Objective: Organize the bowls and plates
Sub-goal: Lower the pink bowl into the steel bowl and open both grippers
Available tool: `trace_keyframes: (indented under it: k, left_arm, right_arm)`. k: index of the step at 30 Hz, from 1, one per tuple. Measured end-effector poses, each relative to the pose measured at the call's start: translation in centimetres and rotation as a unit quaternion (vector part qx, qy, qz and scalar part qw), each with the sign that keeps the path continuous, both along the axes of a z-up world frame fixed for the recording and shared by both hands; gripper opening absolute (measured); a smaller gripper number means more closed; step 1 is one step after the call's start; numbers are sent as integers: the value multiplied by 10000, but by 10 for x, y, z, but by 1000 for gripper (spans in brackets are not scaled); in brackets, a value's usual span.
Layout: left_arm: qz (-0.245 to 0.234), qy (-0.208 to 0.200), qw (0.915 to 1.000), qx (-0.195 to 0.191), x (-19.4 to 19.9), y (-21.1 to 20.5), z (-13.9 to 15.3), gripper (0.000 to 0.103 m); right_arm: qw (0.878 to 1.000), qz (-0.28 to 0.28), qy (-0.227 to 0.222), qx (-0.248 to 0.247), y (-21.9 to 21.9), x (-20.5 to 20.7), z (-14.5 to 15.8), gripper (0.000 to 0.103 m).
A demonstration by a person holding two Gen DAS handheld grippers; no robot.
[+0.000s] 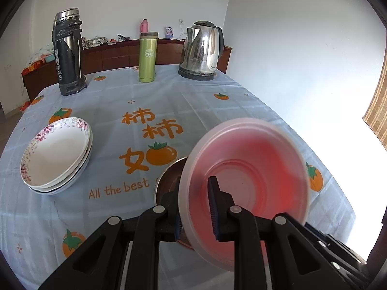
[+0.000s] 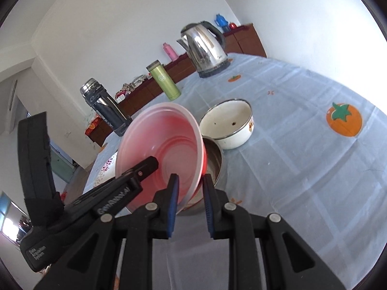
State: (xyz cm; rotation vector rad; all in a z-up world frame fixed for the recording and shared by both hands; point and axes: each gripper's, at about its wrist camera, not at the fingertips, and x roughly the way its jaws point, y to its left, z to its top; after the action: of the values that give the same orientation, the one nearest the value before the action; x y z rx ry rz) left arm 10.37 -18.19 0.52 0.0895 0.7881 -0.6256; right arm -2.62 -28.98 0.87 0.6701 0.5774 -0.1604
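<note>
The left gripper [image 1: 197, 207] is clamped on the near rim of a pink plastic bowl [image 1: 244, 181], one finger inside the bowl and the other outside the wall. The bowl is tilted steeply, its opening turned toward the camera, and held above the tabletop [image 1: 169, 101]. In the right wrist view the same bowl [image 2: 167, 149] shows tipped on edge, with the left gripper [image 2: 145, 169] reaching in from the left and gripping its lower rim.

The right gripper [image 2: 189, 203] sits with its fingers parted on either side of the pink bowl's lower edge; whether the pads press the rim cannot be told, since a gap shows between them.

Just behind and under the pink bowl stands a steel bowl [image 2: 215, 164], touching or nearly touching it. Beside that, farther back, a white enamel bowl [image 2: 227, 125] rests upright on the cloth.

To the left, well apart, a stack of floral plates [image 1: 58, 154] lies on the blue persimmon-print tablecloth [image 1: 145, 111]. Along the far edge stand a black and silver thermos [image 1: 69, 53], a green flask [image 1: 147, 56] and a steel kettle [image 1: 202, 50]. A wooden sideboard [image 1: 116, 55] runs along the wall behind.
</note>
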Motion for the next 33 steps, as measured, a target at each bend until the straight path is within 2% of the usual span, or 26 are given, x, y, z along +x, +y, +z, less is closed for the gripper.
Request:
trace_keyframes:
  k: [18,33]
  left_arm:
    - [258,183,9984,472,14,-9,-25,21]
    - [326,193,9980,500,16,-2,-29,21]
  right_arm:
    - [9991,189,384,-48,-3,22,-16,20]
    - [9984,14,477,-292,-6,21,-15,25]
